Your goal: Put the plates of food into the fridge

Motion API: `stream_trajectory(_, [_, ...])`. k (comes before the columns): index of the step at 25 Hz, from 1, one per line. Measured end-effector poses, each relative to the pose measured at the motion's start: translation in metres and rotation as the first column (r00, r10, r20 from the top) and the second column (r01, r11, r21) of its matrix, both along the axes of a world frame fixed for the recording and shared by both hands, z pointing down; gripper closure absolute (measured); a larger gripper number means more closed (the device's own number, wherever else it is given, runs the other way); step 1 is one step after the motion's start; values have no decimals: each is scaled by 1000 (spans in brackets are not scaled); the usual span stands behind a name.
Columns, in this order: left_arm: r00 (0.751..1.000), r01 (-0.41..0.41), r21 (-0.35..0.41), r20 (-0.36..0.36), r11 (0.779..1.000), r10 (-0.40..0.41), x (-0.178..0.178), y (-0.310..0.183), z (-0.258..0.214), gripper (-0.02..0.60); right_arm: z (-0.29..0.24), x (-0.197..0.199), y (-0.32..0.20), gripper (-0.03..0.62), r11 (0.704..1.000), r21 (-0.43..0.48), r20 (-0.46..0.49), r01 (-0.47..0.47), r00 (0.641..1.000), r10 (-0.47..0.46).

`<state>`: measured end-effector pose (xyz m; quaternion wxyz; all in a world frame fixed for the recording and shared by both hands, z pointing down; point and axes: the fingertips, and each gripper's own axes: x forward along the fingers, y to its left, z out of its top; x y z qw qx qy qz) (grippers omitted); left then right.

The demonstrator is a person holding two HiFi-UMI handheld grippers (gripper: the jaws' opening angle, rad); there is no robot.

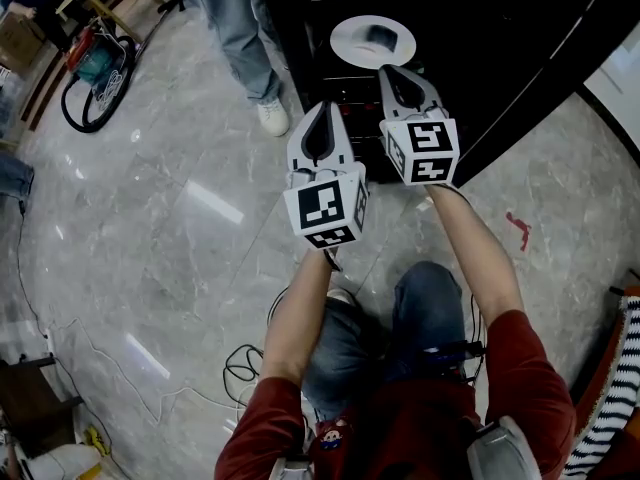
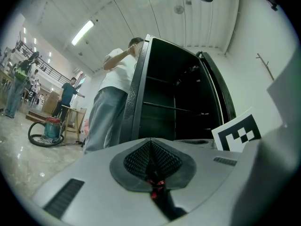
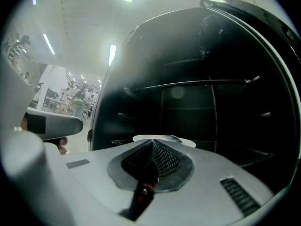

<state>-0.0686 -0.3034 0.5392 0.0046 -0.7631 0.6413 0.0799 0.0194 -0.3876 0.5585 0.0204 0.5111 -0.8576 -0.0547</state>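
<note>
White round plate (image 1: 345, 44), with a dark bit of food on it, sits on a shelf inside the open black fridge (image 1: 520, 48). It lies just past the tips of your right gripper (image 1: 393, 69), whose jaws are pressed together and empty. Your left gripper (image 1: 325, 107) is beside it, also closed on nothing.

No legible text, label, brand or number shows anywhere.
</note>
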Motion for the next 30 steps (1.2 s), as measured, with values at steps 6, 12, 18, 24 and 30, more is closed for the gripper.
stream_trajectory(6, [1000,-1,2,-1,1000,1,1,1,-1,575,-6,1,5,583,1000,23,-3,4,1000,-3])
stream_trajectory(12, [1000,4,3,-3,1000,-4,-1,3,-2,575,-12,4,14,583,998,56,-26,2,1000,-1])
stream_trajectory(18, [1000,14,6,1,1000,-14,-5,4,-1,575,-17,3,25,583,996,88,-44,10,999,-6])
stream_trajectory(24, [1000,17,6,13,1000,-17,-3,6,0,575,-22,8,41,583,994,108,-43,16,999,-11])
stream_trajectory(30, [1000,16,7,22,1000,-16,2,9,-1,575,-25,13,57,583,993,118,-42,18,999,-13])
